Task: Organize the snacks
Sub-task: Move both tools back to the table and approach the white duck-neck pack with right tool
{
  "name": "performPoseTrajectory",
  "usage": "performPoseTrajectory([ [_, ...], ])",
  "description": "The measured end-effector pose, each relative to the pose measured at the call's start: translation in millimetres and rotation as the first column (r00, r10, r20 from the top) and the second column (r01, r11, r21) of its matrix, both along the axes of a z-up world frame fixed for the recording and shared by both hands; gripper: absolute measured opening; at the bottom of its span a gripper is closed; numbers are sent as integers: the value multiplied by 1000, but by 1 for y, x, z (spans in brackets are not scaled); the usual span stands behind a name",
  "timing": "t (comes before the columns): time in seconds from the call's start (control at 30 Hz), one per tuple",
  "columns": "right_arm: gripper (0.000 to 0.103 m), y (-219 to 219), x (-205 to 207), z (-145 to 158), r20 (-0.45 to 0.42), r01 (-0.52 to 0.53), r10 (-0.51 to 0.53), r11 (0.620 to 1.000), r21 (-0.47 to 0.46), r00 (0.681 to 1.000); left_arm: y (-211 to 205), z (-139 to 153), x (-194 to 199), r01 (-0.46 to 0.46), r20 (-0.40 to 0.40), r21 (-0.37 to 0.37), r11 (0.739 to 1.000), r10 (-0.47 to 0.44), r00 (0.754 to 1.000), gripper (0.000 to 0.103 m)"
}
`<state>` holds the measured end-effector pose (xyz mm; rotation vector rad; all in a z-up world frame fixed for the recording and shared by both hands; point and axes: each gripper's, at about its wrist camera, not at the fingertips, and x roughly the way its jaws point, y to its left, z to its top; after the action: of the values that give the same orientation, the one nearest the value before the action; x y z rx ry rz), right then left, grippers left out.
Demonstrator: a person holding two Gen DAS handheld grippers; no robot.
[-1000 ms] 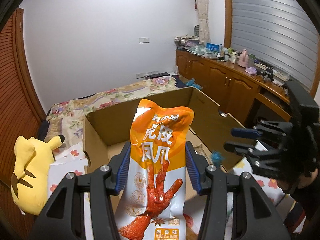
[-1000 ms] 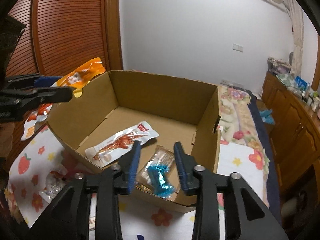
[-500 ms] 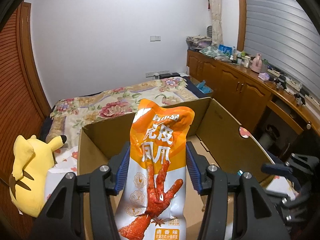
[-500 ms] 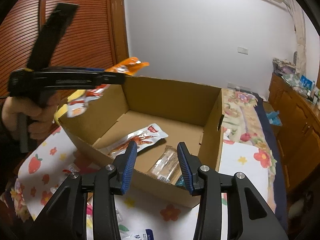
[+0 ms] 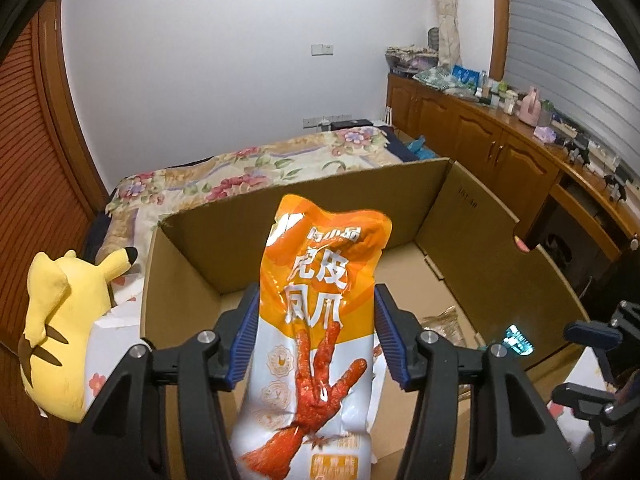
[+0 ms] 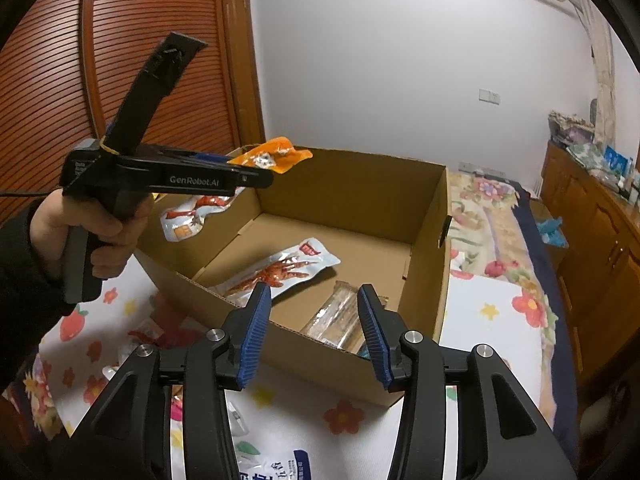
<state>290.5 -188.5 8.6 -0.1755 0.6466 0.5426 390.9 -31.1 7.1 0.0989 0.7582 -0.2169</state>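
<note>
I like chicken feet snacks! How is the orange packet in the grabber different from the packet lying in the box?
The orange packet is held up by the left gripper above the cardboard box; the white packet lies flat on the box floor. One top is orange, the other white and red. Both show a red chicken foot.

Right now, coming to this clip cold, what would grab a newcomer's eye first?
The orange chicken-feet snack packet fills the middle of the left wrist view, pinched upright in the left gripper above the open cardboard box. Inside the box lie a white packet of the same snack and a clear wrapped bar. A yellow plush toy sits left of the box; the right gripper hangs open at the near rim.
</note>
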Motion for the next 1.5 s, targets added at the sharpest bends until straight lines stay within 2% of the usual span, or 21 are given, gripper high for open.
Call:
performPoseTrajectory([
  [0.1,46,1,-3,1,1,-6,6,1000,-3,1000,0,-1,-3,-2,-4,7,1000,2,1000,58],
  [0.47,47,5,-14,1,3,-7,7,1000,-15,1000,-2,1,-18,24,10,8,1000,-24,1000,58],
  [0.7,47,3,-32,5,3,3,-3,1000,-6,1000,4,10,-60,48,38,-20,999,-48,998,58],
  [0.97,53,1,-67,-1,-10,22,-22,1000,3,1000,11,23,-128,93,99,-33,995,-89,991,59],
  [1.23,59,-6,-96,-30,-57,70,-69,998,1,996,18,3,-181,105,99,-22,994,-102,990,60],
  [1.3,63,-8,-102,-39,-66,88,-88,996,-3,994,20,-5,-189,101,91,-23,995,-99,991,60],
  [1.43,77,-13,-106,-58,-91,108,-109,994,-20,990,23,-25,-203,89,72,-24,996,-87,994,61],
  [1.5,79,-12,-105,-68,-96,115,-119,992,-46,988,27,-35,-208,82,58,-30,996,-80,995,61],
])
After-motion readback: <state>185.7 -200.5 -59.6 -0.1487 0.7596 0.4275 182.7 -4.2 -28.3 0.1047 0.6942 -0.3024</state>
